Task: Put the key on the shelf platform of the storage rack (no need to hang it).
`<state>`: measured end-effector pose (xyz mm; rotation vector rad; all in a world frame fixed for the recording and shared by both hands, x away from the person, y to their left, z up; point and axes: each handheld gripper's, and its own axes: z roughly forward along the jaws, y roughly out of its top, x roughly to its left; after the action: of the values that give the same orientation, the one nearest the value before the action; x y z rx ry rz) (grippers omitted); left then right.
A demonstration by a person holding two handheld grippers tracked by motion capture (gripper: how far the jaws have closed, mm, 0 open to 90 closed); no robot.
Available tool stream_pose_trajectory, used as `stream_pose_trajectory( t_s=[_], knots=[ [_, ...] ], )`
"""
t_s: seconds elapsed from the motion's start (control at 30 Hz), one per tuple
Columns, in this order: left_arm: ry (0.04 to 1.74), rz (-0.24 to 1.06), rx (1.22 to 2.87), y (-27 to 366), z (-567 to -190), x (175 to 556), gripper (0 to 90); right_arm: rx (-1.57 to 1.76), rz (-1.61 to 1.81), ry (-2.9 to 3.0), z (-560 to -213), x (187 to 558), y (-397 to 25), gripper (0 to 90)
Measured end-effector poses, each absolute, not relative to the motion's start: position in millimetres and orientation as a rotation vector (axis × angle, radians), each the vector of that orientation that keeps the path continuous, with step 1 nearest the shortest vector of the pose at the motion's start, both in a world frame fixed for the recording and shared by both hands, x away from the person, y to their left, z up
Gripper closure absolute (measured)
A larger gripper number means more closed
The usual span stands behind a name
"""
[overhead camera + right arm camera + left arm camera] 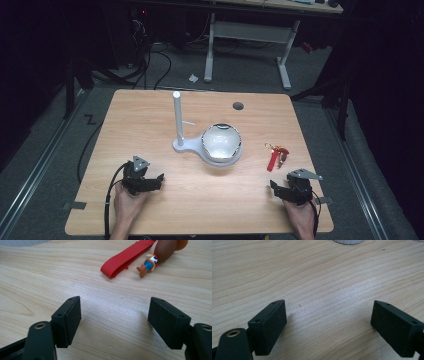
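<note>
At the near edge of the wooden table (150,220), the person's 2 hands each hold a gripper low over the bare wood. The left gripper (150,182) sits near the left corner, its 2 jaws spread wide with nothing between them; the left gripper view shows plain wood grain in the gap. The right gripper (281,188) sits near the right corner, its jaws likewise wide apart and empty.

Just beyond the right gripper, a little to its left, lies a keychain (276,154) flat on the table, apart from the jaws. The right gripper view shows its red strap (125,258) lying slantwise, with a small cartoon figure (148,265) and a brown rounded piece (166,251) beside it.

Farther in, at the middle of the table, stands a white stand (178,122) with 1 upright post and a thin side arm. A round bowl-like dish (221,141) rests on the right part of its base; the edge of that base shows at the top of the left gripper view. Toward the far edge is a dark round hole (238,106) in the tabletop.
</note>
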<state>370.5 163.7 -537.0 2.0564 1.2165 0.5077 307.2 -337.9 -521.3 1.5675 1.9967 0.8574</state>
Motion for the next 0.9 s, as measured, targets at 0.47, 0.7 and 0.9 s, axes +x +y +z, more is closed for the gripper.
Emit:
stream_pose_trajectory(
  t_s=[0.47,0.7,0.9],
  knots=[
    [1.216,0.504,2.061,163,-537,371,12.3,1.599,0.951,1.941,-502,323,-344,33.5],
    [1.214,0.504,2.061,163,-537,371,11.8,1.614,0.906,1.912,-496,342,-350,33.3],
    [1.211,0.500,2.065,163,-537,371,10.5,1.678,0.887,1.890,-496,358,-356,32.2]
  ],
)
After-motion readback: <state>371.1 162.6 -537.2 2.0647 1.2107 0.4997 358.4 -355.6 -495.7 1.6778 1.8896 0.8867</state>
